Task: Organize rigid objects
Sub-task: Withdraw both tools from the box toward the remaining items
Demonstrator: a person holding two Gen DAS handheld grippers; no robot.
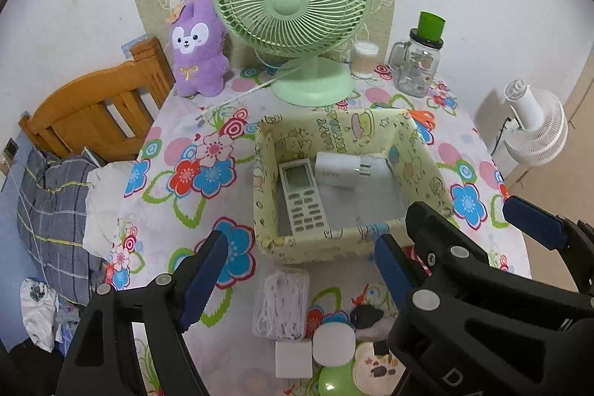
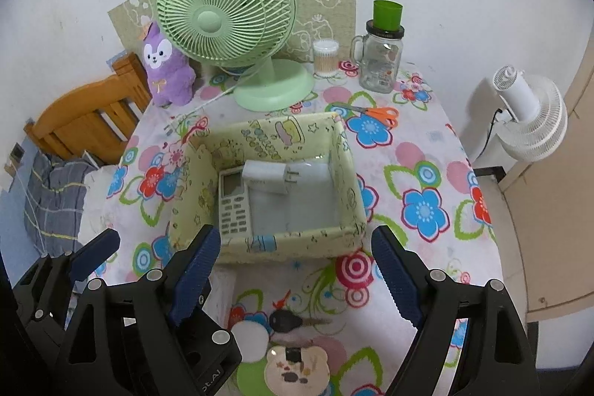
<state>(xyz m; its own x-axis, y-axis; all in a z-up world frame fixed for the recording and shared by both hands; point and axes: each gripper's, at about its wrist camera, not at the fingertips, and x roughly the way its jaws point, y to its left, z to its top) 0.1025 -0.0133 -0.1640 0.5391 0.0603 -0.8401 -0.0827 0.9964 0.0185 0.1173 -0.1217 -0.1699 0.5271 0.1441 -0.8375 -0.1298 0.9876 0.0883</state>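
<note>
Above box (image 1: 323,247), both tools wide apart, empty

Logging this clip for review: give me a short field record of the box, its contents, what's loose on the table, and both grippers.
box: yellow patterned box, open top, mid-table
in box: remote flat along its left wall; white charger at the back
loose near grippers: black key, bag of white floss picks
behind box: orange scissors, green fan
left gripper: open, empty
right gripper: open, empty
</note>
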